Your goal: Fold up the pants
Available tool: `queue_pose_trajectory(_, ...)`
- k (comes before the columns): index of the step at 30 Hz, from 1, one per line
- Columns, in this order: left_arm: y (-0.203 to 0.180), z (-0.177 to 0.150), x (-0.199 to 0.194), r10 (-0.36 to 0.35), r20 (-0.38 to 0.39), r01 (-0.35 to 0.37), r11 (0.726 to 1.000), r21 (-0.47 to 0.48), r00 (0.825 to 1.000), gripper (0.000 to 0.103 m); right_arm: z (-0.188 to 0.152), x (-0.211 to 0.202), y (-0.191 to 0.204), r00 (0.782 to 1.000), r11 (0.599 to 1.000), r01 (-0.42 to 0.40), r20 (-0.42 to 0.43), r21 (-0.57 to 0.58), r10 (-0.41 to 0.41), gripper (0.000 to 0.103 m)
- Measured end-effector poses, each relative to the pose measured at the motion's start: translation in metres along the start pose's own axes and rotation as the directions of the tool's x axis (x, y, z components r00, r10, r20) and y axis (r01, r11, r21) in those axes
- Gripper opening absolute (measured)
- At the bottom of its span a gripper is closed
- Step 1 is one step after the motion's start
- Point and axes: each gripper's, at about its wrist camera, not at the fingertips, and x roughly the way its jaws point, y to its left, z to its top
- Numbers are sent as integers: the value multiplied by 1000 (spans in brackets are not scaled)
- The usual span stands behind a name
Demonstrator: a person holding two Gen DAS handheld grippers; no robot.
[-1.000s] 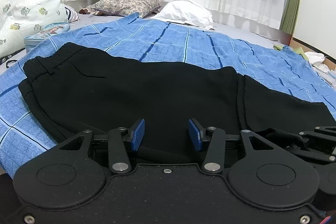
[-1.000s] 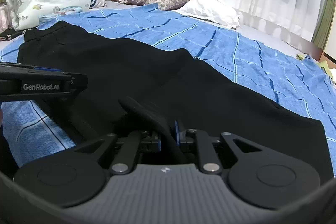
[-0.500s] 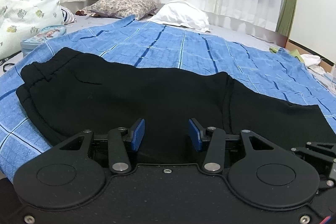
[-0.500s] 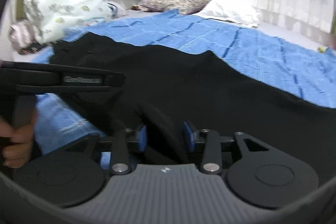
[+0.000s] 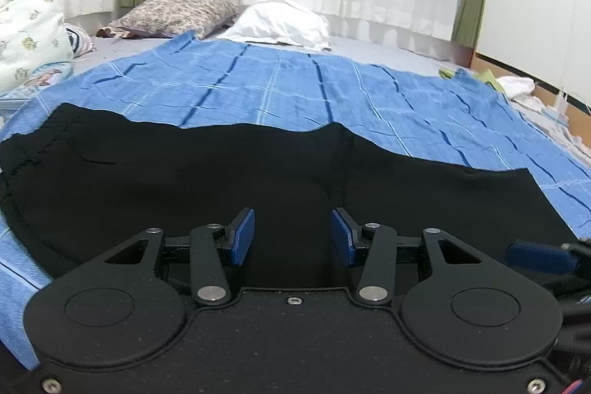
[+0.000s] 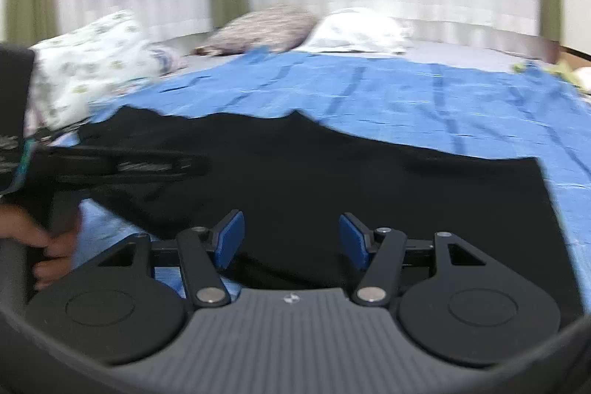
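Left wrist view: my left gripper has its blue pads parted about halfway with nothing pinched, poised over the near edge of the black pants. They lie flat across the blue checked blanket, waistband out at nine o'clock, hem at three. On the right wrist view, blurred, my right gripper is opening its jaws, pads clear of the cloth beneath. At nine o'clock there, a hand grips the other tool's handle. Two pillows sit at twelve o'clock.

right hand-held gripper jaws opening above black pants.
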Motion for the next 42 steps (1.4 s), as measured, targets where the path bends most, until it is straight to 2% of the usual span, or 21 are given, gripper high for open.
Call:
queue_pose_trajectory(5,-19,-1,0,-26,-1,26,999,23,1000,45,-3,-8,-25,989,988,149,20,32,-150,72)
queue_pose_trajectory(9,-32,-4,-1,-43,-4,43,998,49,999,45,-11,-11,-43,968,967,247,29,67,-250,72)
queue_pose_trajectory(12,-38,-7,-2,-47,-9,47,997,66,999,45,-19,-10,-54,959,955,277,22,103,-281,72)
queue_pose_trajectory(17,-45,-12,-2,-44,-14,45,996,83,999,45,-33,3,-55,964,956,265,-10,128,-266,72)
queue_pose_trajectory(20,-45,-12,-6,-54,9,53,995,80,999,45,-37,7,-39,964,962,265,9,69,-266,72)
queue_pose_trajectory(24,-49,-12,-8,-89,6,88,992,96,996,45,-37,10,-27,969,968,244,28,57,-246,72)
queue_pose_trajectory(27,-56,-18,-7,-77,2,76,987,145,997,45,-38,8,-26,974,973,222,35,64,-224,72)
queue_pose_trajectory(31,-57,-26,-3,-67,-26,70,986,150,997,45,-40,8,-25,978,977,201,39,69,-204,72)
queue_pose_trajectory(36,-41,-23,-4,-21,-19,24,988,150,1000,45,-38,9,-17,985,985,162,45,61,-165,73)
queue_pose_trajectory(42,5,-8,-17,73,21,-74,996,50,997,47,-30,13,-8,992,992,109,59,70,-113,74)
